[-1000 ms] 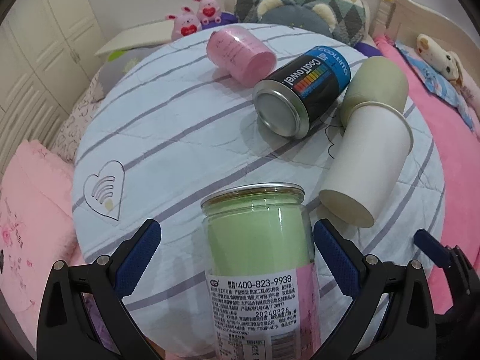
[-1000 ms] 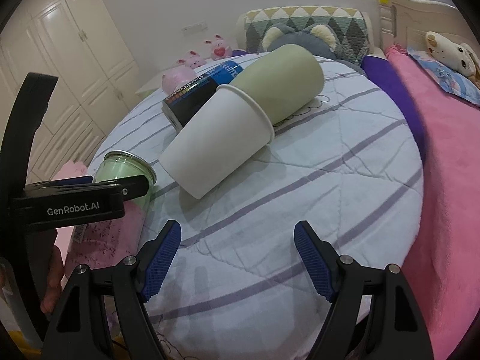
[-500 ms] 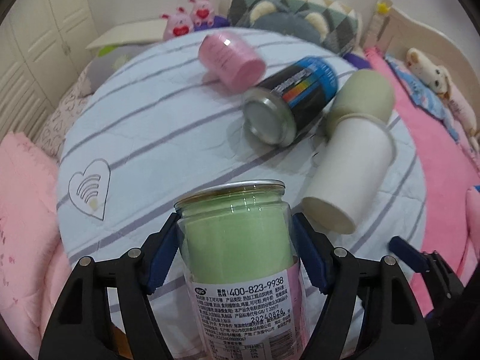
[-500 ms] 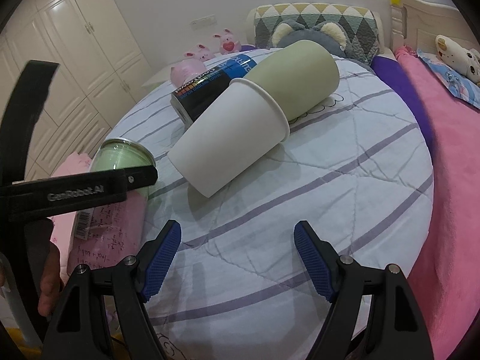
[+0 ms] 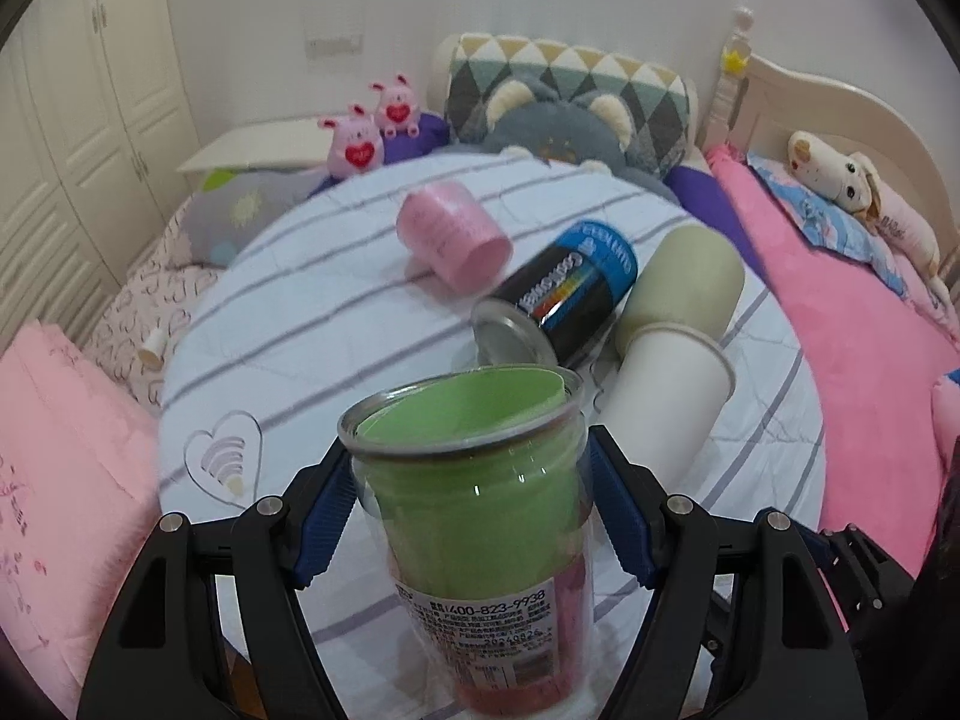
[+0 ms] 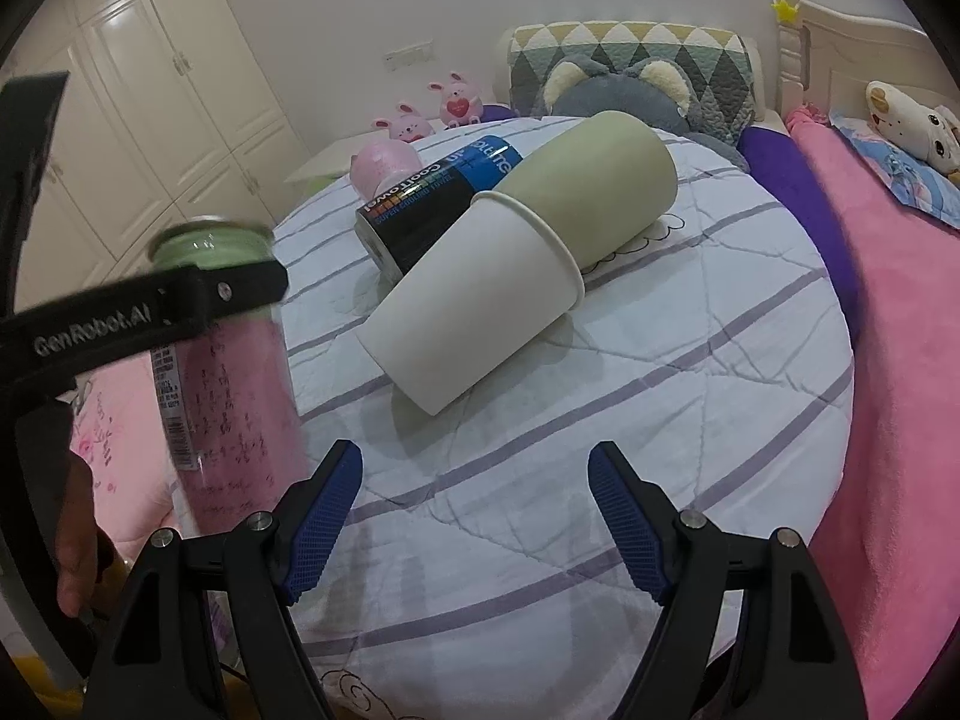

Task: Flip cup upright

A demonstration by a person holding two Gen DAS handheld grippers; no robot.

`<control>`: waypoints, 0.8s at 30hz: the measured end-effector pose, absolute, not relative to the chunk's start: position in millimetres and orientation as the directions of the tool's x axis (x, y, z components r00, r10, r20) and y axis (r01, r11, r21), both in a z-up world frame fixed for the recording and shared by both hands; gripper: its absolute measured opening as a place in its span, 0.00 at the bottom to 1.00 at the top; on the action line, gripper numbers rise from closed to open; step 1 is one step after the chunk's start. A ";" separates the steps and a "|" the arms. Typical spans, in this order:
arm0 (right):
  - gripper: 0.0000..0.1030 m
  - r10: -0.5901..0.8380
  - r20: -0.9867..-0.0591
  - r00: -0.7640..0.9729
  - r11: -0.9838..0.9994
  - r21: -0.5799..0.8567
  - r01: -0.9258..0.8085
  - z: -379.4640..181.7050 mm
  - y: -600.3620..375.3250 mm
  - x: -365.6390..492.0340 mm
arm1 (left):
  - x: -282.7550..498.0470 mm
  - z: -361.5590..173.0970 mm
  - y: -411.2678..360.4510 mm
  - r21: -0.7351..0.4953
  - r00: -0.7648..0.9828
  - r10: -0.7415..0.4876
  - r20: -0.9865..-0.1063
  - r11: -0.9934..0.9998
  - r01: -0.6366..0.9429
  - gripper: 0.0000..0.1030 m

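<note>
A clear plastic cup (image 5: 474, 510) with a green and pink paper lining and a white label stands between my left gripper's (image 5: 465, 516) blue pads, which are shut on its upper body. It is held off the round table, mouth up. In the right wrist view the same cup (image 6: 228, 360) is at the left, clamped by the left gripper. My right gripper (image 6: 474, 516) is open and empty above the table's near edge.
On the striped round table (image 6: 690, 372) lie a white paper cup (image 6: 474, 312) nested with a sage green cup (image 6: 600, 180), a black and blue can (image 5: 564, 294) and a pink cup (image 5: 450, 234). A pink bed (image 6: 900, 300) is at the right, plush toys behind.
My left gripper closed on the clear cup and lifted it, tipping so the open mouth now shows. The right gripper stayed open and moved little.
</note>
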State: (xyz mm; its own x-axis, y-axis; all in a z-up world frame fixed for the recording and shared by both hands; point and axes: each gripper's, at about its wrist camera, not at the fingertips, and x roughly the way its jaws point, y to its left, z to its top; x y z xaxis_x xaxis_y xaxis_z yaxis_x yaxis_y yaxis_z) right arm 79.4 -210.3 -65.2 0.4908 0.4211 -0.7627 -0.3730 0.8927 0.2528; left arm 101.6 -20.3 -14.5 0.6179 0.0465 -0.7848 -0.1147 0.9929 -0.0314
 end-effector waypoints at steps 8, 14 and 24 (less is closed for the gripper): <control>0.77 0.416 -0.757 0.503 0.895 0.245 -0.372 -60.6 -209.4 75.9 | 94.1 -3.6 -25.2 -0.016 0.654 0.053 -0.754 0.995 -0.098 0.72; 0.77 0.411 -0.759 0.505 0.899 0.244 -0.365 -59.4 -210.8 70.1 | 86.1 -6.8 -30.0 0.005 0.654 0.064 -0.754 0.996 -0.092 0.76; 0.77 0.391 -0.760 0.519 0.910 0.237 -0.340 -54.5 -216.1 61.9 | 75.8 -5.8 -39.9 0.071 0.663 0.108 -0.741 0.994 -0.083 0.93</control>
